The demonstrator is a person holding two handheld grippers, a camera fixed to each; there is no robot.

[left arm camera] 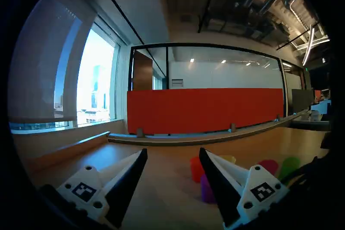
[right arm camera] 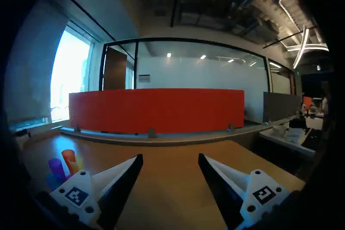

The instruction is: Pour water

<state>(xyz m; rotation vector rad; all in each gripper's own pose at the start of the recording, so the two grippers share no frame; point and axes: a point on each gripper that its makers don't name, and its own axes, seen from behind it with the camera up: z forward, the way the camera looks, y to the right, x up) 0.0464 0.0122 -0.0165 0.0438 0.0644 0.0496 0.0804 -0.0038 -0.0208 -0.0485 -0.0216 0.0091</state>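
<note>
My left gripper is open above a wooden table, nothing between its fingers. Just beyond its right finger stand an orange cup and a purple cup, partly hidden by that finger; a yellow cup, a pink cup and a green cup stand farther right. My right gripper is open too, over bare wood. In the right gripper view an orange cup, a purple cup and a blue cup stand at the far left. I see no water vessel.
A red partition runs along the table's far edge, with a glass wall behind it. A large window is on the left. Another desk with clutter lies at the right past the table edge.
</note>
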